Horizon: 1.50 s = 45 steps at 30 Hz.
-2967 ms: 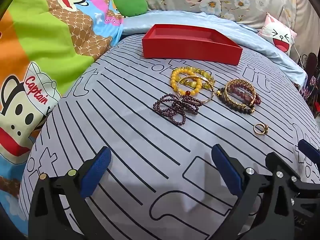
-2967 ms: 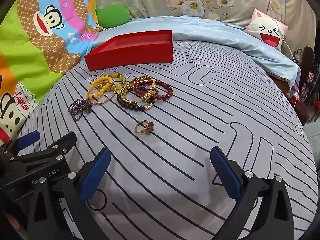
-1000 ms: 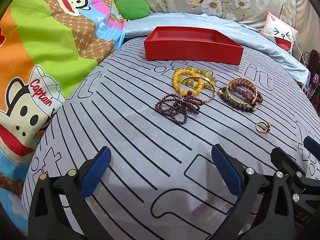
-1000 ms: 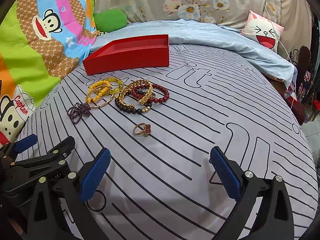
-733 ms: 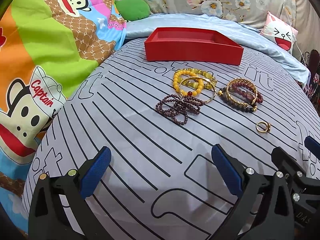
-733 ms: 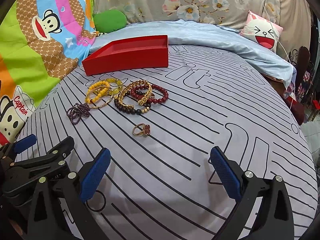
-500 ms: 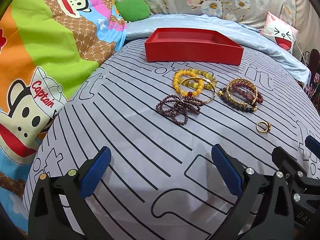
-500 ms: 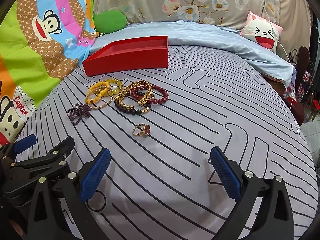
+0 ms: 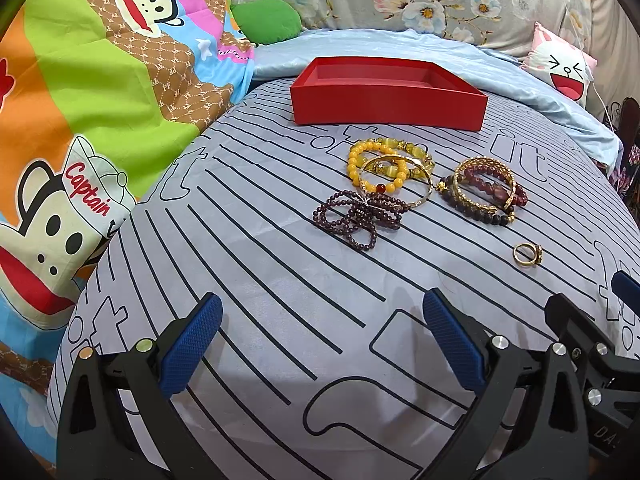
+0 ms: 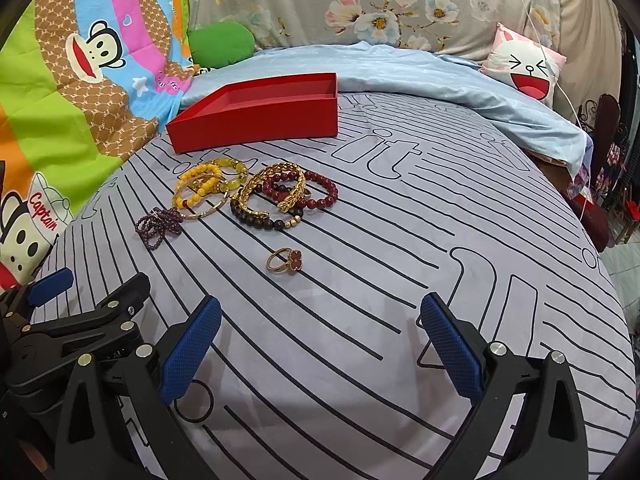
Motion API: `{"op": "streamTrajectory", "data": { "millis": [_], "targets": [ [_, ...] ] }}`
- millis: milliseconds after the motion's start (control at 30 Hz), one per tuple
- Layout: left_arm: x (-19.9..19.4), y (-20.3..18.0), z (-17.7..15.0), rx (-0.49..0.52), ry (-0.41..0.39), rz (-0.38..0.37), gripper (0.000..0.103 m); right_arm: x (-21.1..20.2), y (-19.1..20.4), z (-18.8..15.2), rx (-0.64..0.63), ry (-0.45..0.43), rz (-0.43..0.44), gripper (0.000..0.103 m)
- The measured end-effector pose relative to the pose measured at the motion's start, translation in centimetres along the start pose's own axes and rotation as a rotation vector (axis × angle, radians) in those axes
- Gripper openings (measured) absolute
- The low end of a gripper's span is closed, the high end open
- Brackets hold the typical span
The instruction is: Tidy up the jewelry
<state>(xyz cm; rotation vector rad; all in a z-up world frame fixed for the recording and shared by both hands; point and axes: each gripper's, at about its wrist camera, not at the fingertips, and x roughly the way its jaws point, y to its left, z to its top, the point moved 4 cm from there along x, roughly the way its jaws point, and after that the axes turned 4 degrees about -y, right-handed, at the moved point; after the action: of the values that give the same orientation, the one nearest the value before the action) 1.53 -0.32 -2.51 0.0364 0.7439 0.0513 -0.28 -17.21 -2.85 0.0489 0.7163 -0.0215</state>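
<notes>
Pre-grasp, nothing picked yet; all jewelry sits loose on the striped bed cover [image 9: 248, 264], red box [image 9: 388, 100] at the far edge looks empty as far as its visible inside shows. Left to right: left gripper [image 9: 320, 340] jaws spread wide, holding nothing, low over the cover short of the pile; purple bead strand [image 9: 358, 216] nearest it, touching the yellow bead bracelets [image 9: 380, 162] and the thin gold bangle [image 9: 404, 182] overlapping them; just beside those, the stack of dark bead, gold chain and red bead bracelets [image 10: 280, 196]; gold ring [image 10: 285, 261] alone, nearer the grippers, apart from the stack; right gripper [image 10: 320, 340] jaws also wide apart, empty, ring roughly ahead of it. Judgement: next move is advance on one piece, close, carry to the box; ring is small and flat on soft fabric, needs a low, centred pinch; tangled bracelets may drag neighbours along.
</notes>
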Motion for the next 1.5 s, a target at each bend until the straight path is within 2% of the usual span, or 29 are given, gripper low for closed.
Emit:
{"op": "streamTrajectory", "data": {
  "millis": [533, 800, 1200, 1500],
  "targets": [
    [-0.3, 0.8, 0.3, -0.016, 0.005, -0.015, 0.096, -0.5, 0.1, 0.2, -0.024, -0.001, -0.009, 0.096],
    [-0.6, 2.2, 1.2, -0.039, 0.014, -0.016, 0.096, -0.4, -1.3, 1.2, 0.029, 0.032, 0.005, 0.096],
    [1.8, 1.3, 4.1, -0.02, 0.044, -0.051, 0.096, 0.6, -1.4, 3.4, 0.033, 0.053, 0.014, 0.096],
    [3.4, 0.6, 4.1, 0.01, 0.087, -0.075, 0.095, 2.3, -1.2, 4.8, 0.031, 0.074, 0.026, 0.096]
  ]
}}
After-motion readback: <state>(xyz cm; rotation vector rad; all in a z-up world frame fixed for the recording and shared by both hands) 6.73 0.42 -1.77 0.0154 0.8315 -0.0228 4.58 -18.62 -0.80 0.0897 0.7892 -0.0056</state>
